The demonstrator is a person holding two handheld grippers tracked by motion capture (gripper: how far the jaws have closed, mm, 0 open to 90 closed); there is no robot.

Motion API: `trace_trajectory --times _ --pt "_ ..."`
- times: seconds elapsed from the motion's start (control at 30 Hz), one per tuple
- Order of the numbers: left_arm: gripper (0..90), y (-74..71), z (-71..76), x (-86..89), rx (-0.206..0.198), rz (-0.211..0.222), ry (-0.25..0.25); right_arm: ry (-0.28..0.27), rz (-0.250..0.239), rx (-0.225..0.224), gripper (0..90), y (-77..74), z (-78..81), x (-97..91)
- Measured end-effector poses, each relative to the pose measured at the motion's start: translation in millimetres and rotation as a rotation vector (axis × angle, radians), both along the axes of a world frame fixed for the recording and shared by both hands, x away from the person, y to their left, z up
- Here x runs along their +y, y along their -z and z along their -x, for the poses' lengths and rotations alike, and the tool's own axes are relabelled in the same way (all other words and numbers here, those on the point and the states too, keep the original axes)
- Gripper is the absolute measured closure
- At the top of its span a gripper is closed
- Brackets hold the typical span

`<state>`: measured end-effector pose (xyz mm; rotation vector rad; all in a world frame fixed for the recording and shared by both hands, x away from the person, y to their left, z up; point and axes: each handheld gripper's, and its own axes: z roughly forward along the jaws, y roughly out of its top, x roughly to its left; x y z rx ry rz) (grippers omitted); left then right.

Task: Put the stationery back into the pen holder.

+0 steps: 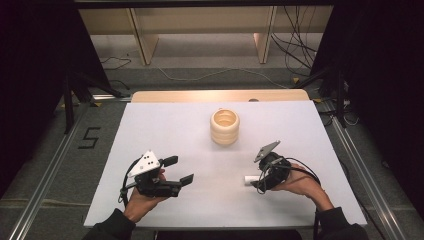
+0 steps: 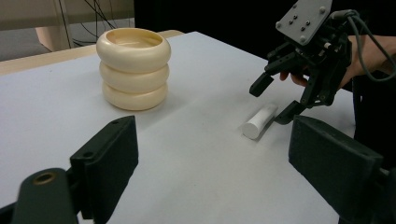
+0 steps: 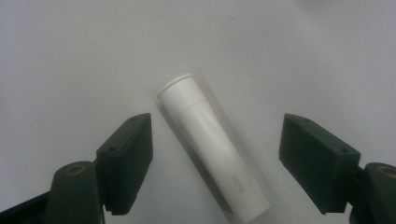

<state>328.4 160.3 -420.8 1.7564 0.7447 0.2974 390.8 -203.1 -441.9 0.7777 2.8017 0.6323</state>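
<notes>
A white tube (image 1: 250, 179) (image 3: 210, 144) lies flat on the white table sheet (image 1: 165, 130), right of the middle. My right gripper (image 1: 257, 182) (image 3: 217, 128) points down over it, open, one jaw on each side of the tube and neither pad touching it. The left gripper view shows the tube (image 2: 260, 121) under that right gripper (image 2: 273, 102). My left gripper (image 1: 180, 170) (image 2: 212, 149) rests near the front left, open, nothing between its jaws. A cream vessel of three stacked rings (image 1: 224, 127) (image 2: 134, 67) stands upright at the table's centre, beyond both grippers.
A bare wooden strip (image 1: 220, 95) runs along the table's far edge. Behind it are wooden furniture legs (image 1: 142, 42) and loose cables (image 1: 295, 45) on the floor. Dark stands (image 1: 70, 85) flank the table on both sides.
</notes>
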Motion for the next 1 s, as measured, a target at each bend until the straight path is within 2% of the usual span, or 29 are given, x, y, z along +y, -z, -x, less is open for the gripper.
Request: trace_trajectory --times 0.27,0.47,0.8,1.0 --pt "15.5 0.0 -0.2 0.1 -0.001 -0.002 -0.001 -0.028 0.071 0.018 36.2 7.8 -1.3 5.0" --pt "15.5 0.3 -0.5 0.1 0.000 -0.002 -0.002 -0.069 0.119 0.026 42.3 9.8 -1.8 9.9" --pt "15.5 0.7 -1.2 0.4 0.001 0.000 -0.001 -0.087 0.136 0.043 49.8 14.3 -5.3 13.0" --pt "15.5 0.8 -1.2 0.6 0.004 0.002 -0.002 -0.104 0.163 0.056 52.6 15.0 -7.5 17.2"
